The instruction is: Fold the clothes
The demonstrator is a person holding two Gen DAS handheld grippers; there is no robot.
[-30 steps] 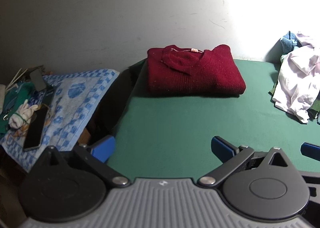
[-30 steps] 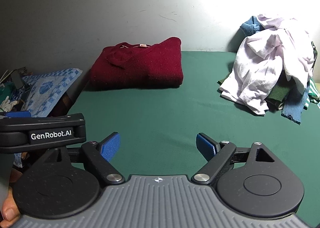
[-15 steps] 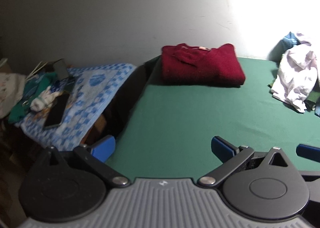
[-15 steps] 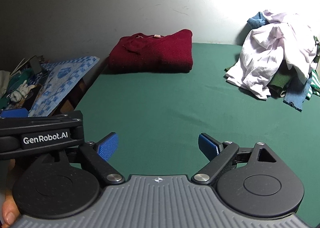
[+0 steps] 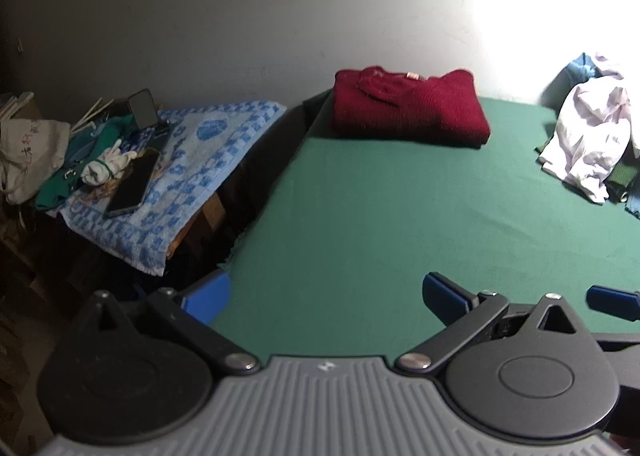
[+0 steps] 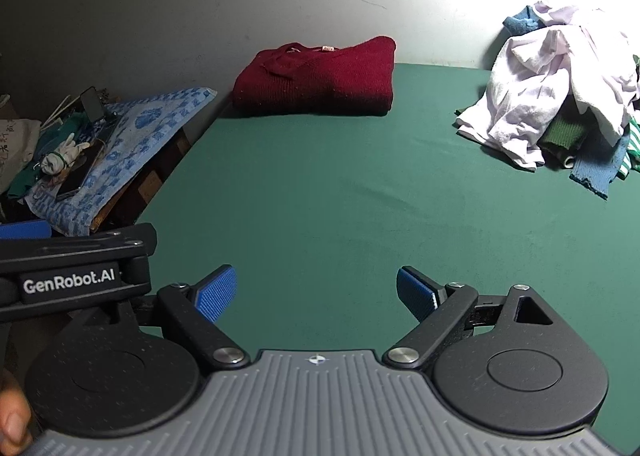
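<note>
A folded dark red sweater [image 5: 408, 107] [image 6: 320, 75] lies at the far left of the green table [image 5: 400, 207] [image 6: 340, 195], against the wall. A heap of unfolded clothes [image 6: 556, 87] [image 5: 592, 135], pale lilac on top with green and blue pieces under it, sits at the far right. My left gripper [image 5: 326, 296] hovers open over the table's near left edge, holding nothing. My right gripper [image 6: 316, 292] is open and empty over the near middle. Both are well short of the sweater and the heap.
Left of the table stands a lower surface under a blue patterned towel [image 5: 192, 167] [image 6: 120, 143], carrying a phone [image 5: 130, 187], rolled white gloves [image 5: 106, 167] and a cloth bag [image 5: 28, 151]. A dark gap separates it from the table. A grey wall closes the back.
Both grippers have drawn back from the sweater and risen a little; the sweater and clothes heap look smaller and farther. More of the towel-covered surface shows on the left. The jaws stay open.
</note>
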